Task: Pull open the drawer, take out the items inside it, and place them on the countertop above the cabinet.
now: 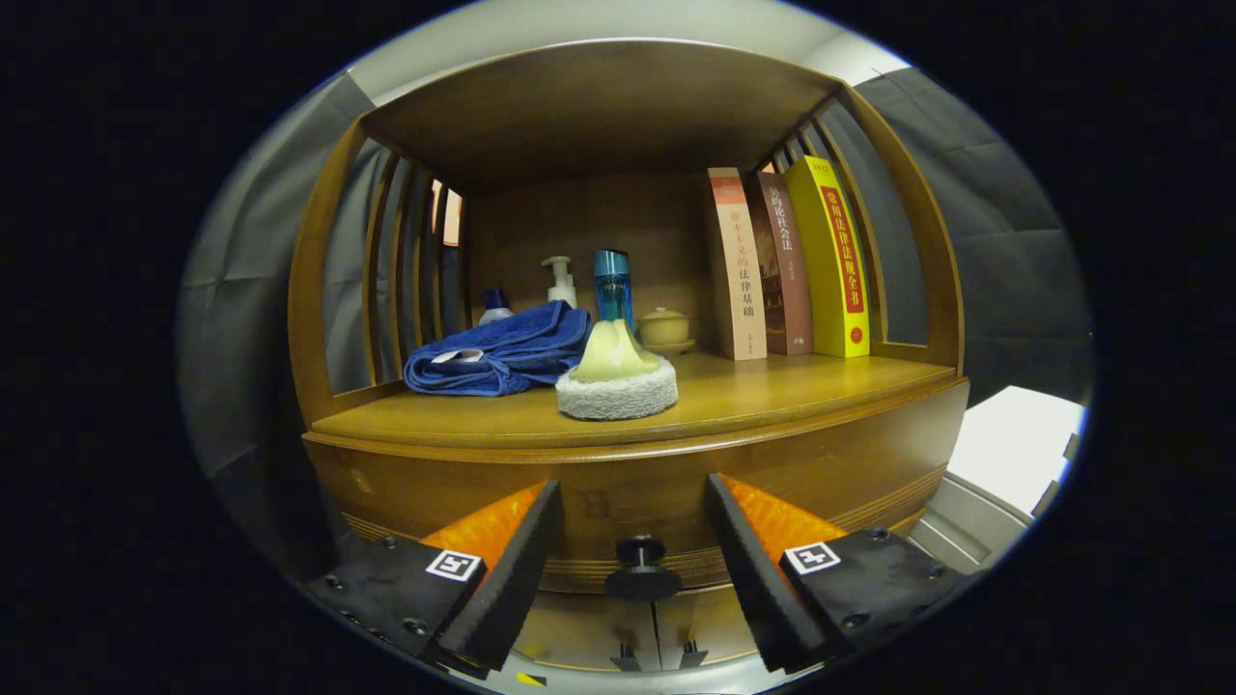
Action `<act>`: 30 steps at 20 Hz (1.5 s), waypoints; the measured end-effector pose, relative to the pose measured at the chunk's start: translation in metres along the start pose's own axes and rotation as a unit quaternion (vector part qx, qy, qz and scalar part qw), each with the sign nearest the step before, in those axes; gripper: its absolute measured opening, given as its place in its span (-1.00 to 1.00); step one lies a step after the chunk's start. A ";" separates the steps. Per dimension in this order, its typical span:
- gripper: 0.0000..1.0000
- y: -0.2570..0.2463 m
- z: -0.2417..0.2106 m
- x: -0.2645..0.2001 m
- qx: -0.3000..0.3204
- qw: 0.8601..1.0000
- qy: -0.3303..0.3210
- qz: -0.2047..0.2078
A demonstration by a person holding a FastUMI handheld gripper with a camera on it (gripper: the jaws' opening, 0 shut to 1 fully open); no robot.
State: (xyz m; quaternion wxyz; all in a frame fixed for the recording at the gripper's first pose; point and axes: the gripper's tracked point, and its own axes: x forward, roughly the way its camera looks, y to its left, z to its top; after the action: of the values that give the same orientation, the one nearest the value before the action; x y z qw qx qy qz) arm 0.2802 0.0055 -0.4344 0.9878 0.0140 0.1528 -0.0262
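Shut brown wooden drawer [637, 492] under the wooden countertop [772, 391], just ahead of the claw [632, 560]. Probably stiff and a bit heavy to slide. Best spot to grab: the small round dark knob [640, 568] on the drawer front, hard and maybe slippery. Claw wide open, holding nothing, touching nothing, knob sitting between the two fingers. Already on the countertop: folded blue towel [502, 352], round white scrub pad with a pale yellow handle [618, 378], three standing books [787, 265].
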 end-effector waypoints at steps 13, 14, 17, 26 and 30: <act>0.97 0.034 0.110 -0.127 -0.005 0.999 -0.048 0.025; 0.97 0.035 0.120 -0.143 -0.007 0.998 -0.051 0.025; 0.97 0.036 0.142 -0.184 -0.016 0.998 -0.057 0.026; 0.97 0.042 0.184 -0.289 -0.023 0.997 -0.072 0.035; 0.97 0.034 0.195 -0.309 -0.007 0.995 -0.089 0.039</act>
State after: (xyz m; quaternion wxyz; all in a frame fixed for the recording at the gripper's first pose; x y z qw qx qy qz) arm 0.0467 0.0470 -0.1544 0.9978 0.0111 0.0638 0.0120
